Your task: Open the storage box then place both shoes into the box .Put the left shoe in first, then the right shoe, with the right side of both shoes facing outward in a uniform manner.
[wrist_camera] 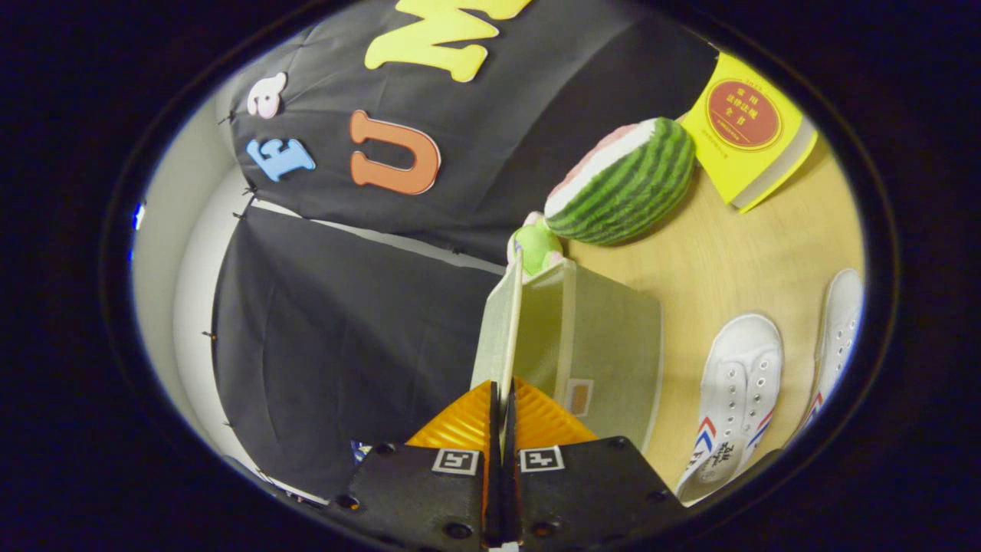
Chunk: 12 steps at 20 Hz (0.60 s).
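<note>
At lower centre of the frame, we see the gripper [502, 406] with its fingers pressed together on the thin upright flap [502, 330] of the pale, translucent fabric storage box [605, 345], which lies just ahead, its long axis running away from us. Right of it on the smooth wooden table [720, 253], two white canvas shoes [739, 383] lie side by side, so we judge the opening underway. At upper right sit a plush watermelon slice [625, 180] and a yellow book [747, 126].
</note>
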Each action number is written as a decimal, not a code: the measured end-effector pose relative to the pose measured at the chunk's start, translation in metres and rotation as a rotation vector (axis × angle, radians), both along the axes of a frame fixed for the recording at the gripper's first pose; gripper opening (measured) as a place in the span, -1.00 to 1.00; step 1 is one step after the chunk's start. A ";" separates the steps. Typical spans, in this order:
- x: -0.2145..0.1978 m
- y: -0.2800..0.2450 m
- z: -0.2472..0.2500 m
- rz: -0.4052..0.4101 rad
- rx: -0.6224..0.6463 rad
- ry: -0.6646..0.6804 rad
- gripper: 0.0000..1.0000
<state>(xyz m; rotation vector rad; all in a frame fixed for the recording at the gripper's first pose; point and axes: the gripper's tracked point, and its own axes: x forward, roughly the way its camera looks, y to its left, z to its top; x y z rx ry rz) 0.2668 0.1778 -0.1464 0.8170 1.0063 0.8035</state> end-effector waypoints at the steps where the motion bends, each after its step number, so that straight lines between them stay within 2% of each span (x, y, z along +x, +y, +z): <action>1: -0.002 0.003 0.010 -0.006 -0.006 -0.014 -0.88; 6: -0.007 0.037 0.047 -0.019 -0.043 -0.079 -0.87; 10: -0.011 0.087 0.064 -0.010 -0.053 -0.072 -0.88; 12: -0.008 0.112 0.072 -0.030 -0.054 -0.058 -0.88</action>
